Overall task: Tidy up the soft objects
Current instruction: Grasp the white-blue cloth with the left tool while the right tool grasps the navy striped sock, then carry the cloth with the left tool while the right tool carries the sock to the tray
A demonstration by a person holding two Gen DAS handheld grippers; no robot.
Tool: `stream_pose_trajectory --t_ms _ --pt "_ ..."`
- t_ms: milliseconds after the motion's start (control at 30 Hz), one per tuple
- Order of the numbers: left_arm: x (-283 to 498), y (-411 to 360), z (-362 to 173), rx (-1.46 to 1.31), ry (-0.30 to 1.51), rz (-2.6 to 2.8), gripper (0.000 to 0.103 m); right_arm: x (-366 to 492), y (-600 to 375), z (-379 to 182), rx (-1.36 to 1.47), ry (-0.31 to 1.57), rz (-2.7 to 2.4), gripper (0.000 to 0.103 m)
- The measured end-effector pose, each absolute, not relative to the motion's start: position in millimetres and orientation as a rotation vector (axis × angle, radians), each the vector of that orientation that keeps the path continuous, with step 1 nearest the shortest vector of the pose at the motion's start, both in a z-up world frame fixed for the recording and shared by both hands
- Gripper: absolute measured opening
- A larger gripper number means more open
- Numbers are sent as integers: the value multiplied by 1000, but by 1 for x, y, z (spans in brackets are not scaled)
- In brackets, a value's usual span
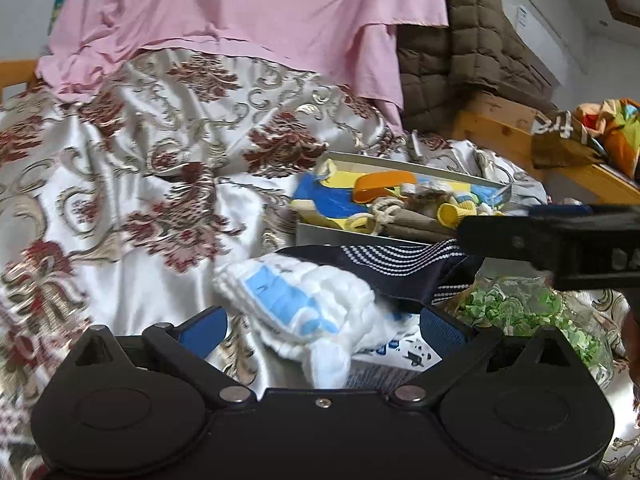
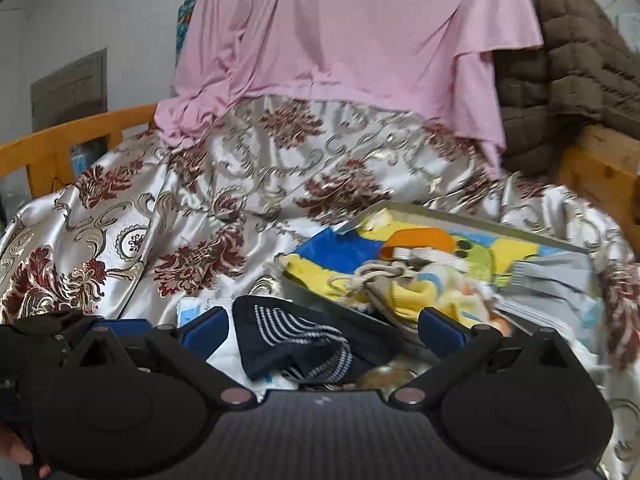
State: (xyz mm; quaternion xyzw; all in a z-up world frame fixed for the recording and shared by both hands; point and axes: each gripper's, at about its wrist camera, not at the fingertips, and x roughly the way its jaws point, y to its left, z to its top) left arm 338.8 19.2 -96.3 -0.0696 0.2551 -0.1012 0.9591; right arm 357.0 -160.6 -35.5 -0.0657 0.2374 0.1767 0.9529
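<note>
Both tools gape empty: left tool (image 1: 322, 330) straddles the white cloth (image 1: 304, 304), right tool (image 2: 322, 330) the striped sock (image 2: 292, 344) (box (image 2: 312, 284) just beyond).

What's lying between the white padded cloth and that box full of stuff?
In the left wrist view, a navy striped sock lies between the white padded cloth and the box.

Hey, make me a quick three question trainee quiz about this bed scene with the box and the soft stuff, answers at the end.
1. True or false: the left hand-held gripper is shut on the white and blue cloth.
2. What colour sheet hangs behind the patterned bedspread?
3. The navy striped sock lies: A) inside the box, B) outside it, in front.

Key: 1 false, it is open. 2 pink. 3 B.
</note>
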Motion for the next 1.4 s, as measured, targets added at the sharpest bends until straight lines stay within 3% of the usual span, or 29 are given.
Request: stream_pose_trajectory --t_ms 267,700,867,1100,1400 --pt "354 20 -102 -169 505 -200 102 383 -154 -48 -66 586 386 102" --pt "356 16 -108 -127 503 -195 81 398 -151 -63 -15 671 395 72" --pt "357 18 -111 -135 517 -188 75 401 -153 -65 3 687 394 69" --pt "357 24 -113 -177 511 -183 62 402 -154 -66 5 694 373 39" --pt "354 25 -113 -202 502 -218 42 397 -150 -69 -24 687 374 12"
